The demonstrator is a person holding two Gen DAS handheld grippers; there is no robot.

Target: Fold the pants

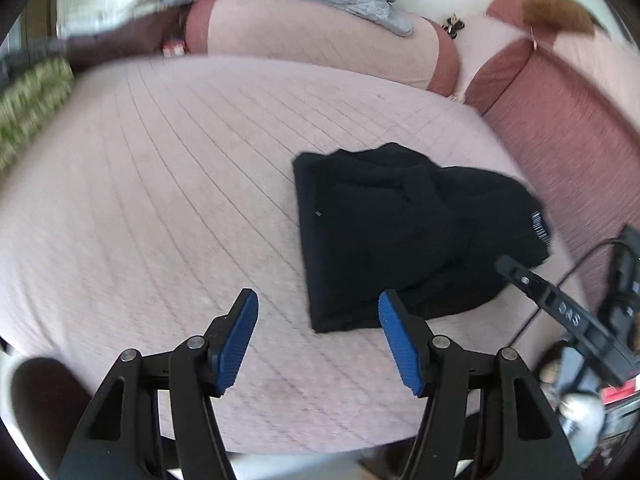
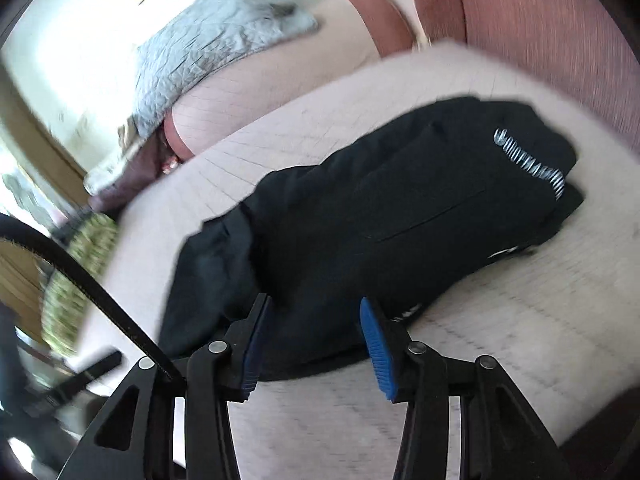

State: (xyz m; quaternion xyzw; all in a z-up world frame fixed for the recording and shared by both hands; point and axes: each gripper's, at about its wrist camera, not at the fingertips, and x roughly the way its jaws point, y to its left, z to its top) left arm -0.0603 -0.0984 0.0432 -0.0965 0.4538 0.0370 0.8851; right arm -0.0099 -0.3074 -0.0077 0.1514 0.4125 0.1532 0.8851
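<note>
- Bed [image 1: 160, 200] with a pale pink quilted cover fills most of both views. It has thin stitched lines running across it.
- Dark pink cushions [image 1: 560, 128] stand along the far edge of the bed. One big pale pink pillow [image 1: 320, 40] lies next to them.
- Grey blanket [image 2: 208, 52], all crinkly, is draped over the top of the pale pillow.
- Black pants [image 1: 400, 232] lie folded in a bundle on the bed, on the side near the dark pink cushions. White letters [image 2: 532, 160] show on one end of the bundle.
- Green patterned cloth [image 1: 28, 108] sits at the other edge of the bed, well apart from the pants. It is too blurry to tell what it is.
- Left tongs [image 1: 318, 338] hang over the bed just beside the near corner of the pants. Their blue pads [image 1: 236, 344] are apart, with only the bed cover between them. They do not hold anything.
- Right tongs [image 2: 316, 346] are at the near edge of the pants. Their blue pads [image 2: 378, 354] are apart too. Black cloth shows in the gap between them, but the pads do not squeeze it.
- From the left view, one black finger of the right tongs [image 1: 532, 284] reaches in over the near end of the pants.
- Small brown and white thing [image 1: 454, 26] sits far back between the cushions. It is too tiny to tell what it is.
</note>
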